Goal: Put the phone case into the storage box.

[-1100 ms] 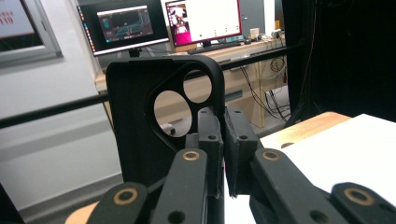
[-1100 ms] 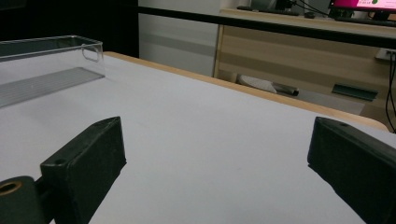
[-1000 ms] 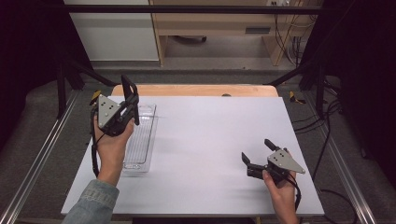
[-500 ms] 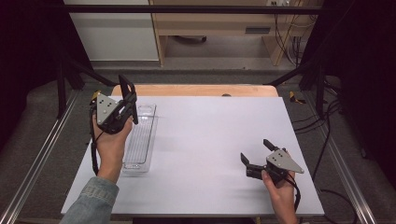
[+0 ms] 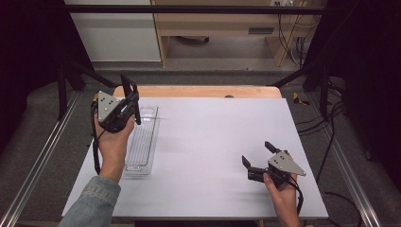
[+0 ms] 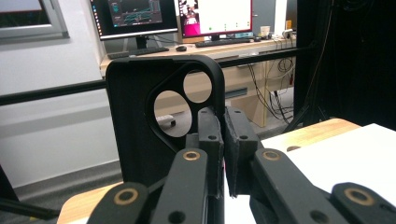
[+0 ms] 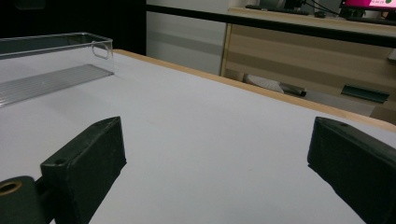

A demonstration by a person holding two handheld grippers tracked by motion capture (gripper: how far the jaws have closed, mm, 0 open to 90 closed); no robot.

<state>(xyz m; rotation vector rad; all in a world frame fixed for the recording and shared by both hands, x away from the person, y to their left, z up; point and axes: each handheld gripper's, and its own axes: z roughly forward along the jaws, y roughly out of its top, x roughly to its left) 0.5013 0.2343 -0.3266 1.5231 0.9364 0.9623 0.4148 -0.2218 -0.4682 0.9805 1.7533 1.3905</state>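
— Two grippers from above: where's the case?
— I see my left gripper [image 5: 128, 100] clamped on the black phone case [image 5: 126, 86], upright over the clear tray's [image 5: 141, 144] far end.
— Left gripper view?
— Jaws pinch the case [image 6: 135, 116] edge.
— Right gripper view?
— My right gripper [image 7: 215, 158] gapes, well apart from the tray [image 7: 56, 60].

Clear tray [image 5: 142, 142] blocks the left; table [image 5: 213, 137] open.

Black phone case [image 6: 140, 121] upright, clamped above the clear tray [image 5: 142, 142].
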